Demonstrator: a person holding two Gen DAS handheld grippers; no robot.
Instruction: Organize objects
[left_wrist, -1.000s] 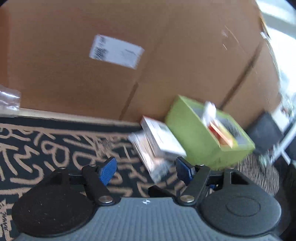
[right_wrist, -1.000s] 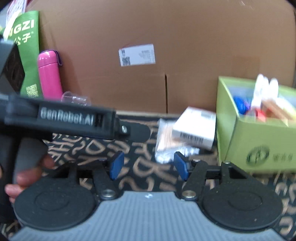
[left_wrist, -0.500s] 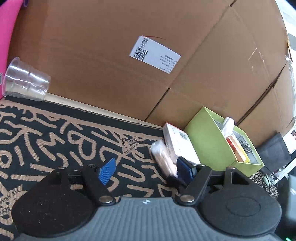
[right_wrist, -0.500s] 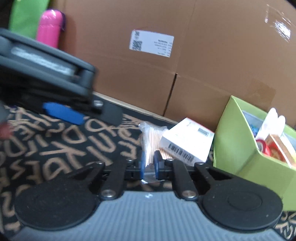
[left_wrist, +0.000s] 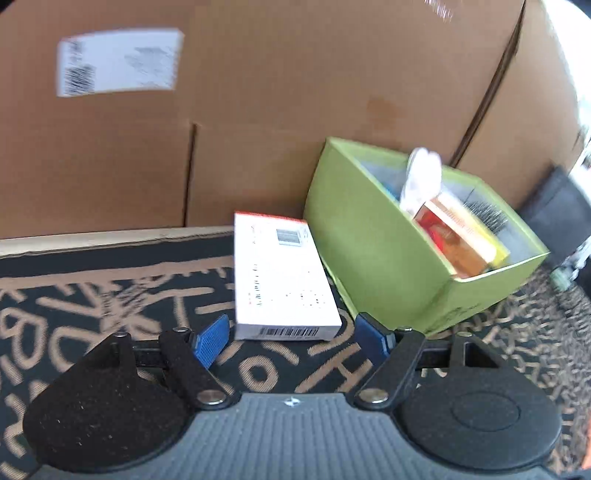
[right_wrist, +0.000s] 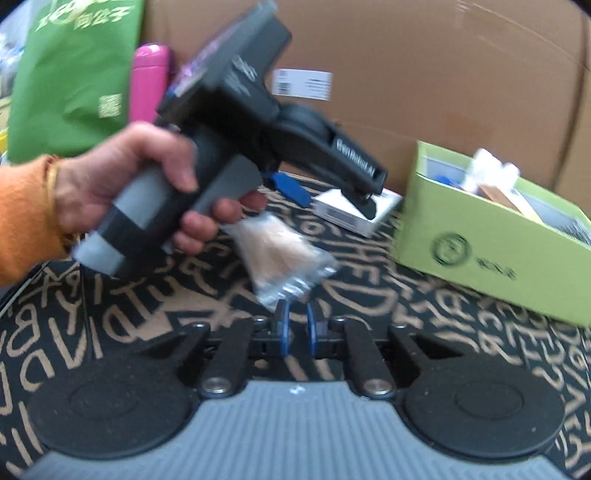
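right gripper (right_wrist: 296, 325) now pinches the bag (right_wrist: 284, 254) by its near edge and has it up off the mat (right_wrist: 424, 314); a second ago the jaws stood apart with the bag lying beside the white box (left_wrist: 280, 273). jaws nearly together, only thin plastic between the pads. holding it by the edge likely keeps the bulk free to drop into the green box (left_wrist: 373, 243), which looks like the collecting bin: it already holds a red carton and a white thing. left gripper (left_wrist: 291, 339) has swung round to face the white box, jaws wide, nothing between them, box just ahead and lined up for a straddle, probably next to go. white box lies flat on the mat, just beside the green box. left hand (right_wrist: 122, 181) on its handle covers part of the bag. bag contents blurred, thin tan sticks maybe. green box contents half hidden by its wall. label on the cardboard unreadable.
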